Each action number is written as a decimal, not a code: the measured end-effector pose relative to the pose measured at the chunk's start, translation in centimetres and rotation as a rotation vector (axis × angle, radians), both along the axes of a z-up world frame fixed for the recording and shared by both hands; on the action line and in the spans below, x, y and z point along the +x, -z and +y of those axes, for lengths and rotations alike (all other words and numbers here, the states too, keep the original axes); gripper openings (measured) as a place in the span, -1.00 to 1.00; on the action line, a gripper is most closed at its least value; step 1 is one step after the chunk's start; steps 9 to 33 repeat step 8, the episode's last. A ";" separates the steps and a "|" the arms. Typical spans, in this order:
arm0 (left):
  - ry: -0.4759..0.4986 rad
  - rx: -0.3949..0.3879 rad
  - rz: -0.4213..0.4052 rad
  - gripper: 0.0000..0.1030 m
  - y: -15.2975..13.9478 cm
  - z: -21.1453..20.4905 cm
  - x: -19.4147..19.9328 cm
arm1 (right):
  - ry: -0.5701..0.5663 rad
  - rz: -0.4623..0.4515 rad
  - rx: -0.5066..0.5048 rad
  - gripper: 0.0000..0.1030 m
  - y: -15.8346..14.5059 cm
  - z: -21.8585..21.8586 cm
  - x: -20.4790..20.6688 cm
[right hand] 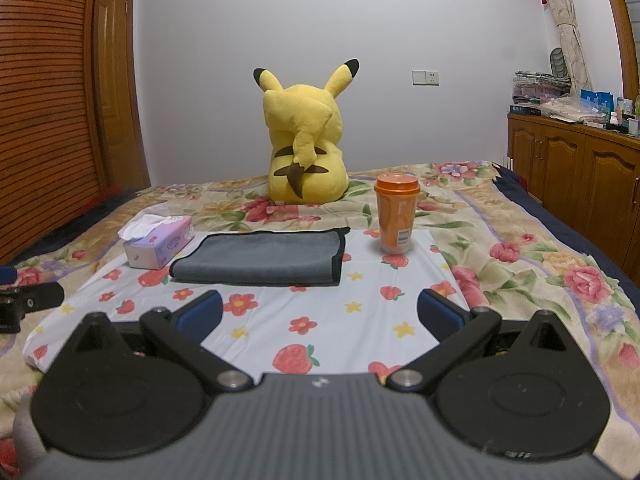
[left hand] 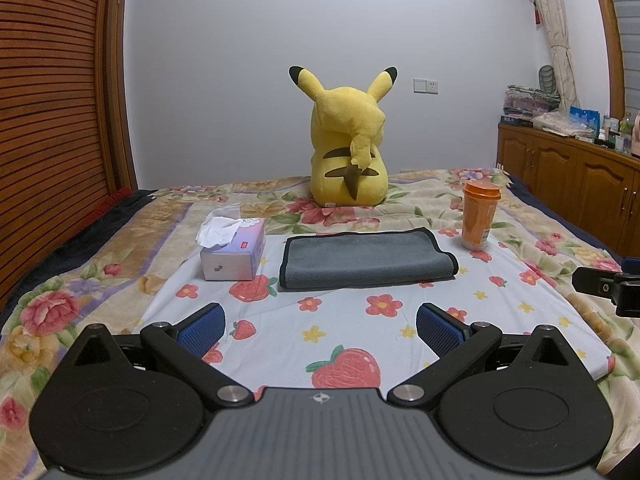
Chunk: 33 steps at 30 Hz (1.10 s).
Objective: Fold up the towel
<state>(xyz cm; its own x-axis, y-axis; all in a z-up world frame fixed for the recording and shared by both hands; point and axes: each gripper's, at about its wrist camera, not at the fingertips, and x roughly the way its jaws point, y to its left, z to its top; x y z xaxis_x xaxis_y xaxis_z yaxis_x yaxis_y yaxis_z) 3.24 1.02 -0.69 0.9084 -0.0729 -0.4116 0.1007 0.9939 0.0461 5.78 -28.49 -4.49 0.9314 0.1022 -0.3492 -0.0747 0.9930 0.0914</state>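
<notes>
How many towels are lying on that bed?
1. A single grey towel lies already folded over on the strawberry cloth, between the tissue box and the orange cup. None other shows, though the plush could hide something.

The tissue box [right hand: 158,250] bears the word "COTTON" on its side. The label on the orange cup [right hand: 397,216] is too small to read.

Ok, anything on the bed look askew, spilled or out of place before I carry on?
Nothing is spilled or damaged. The grey towel with black edging lies flat, already folded. The orange lidded cup stands upright beside it. Only a crumpled white tissue sticks out of the lilac tissue box.
</notes>
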 end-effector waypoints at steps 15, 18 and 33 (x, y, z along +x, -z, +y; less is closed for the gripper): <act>0.000 0.001 0.000 1.00 0.0 -0.1 0.0 | 0.001 0.000 0.001 1.00 0.0 0.0 0.0; 0.000 0.001 0.000 1.00 0.0 -0.1 0.0 | 0.001 0.000 0.001 1.00 0.0 0.0 0.0; 0.000 0.001 0.000 1.00 0.0 -0.1 0.0 | 0.001 0.000 0.001 1.00 0.0 0.0 0.0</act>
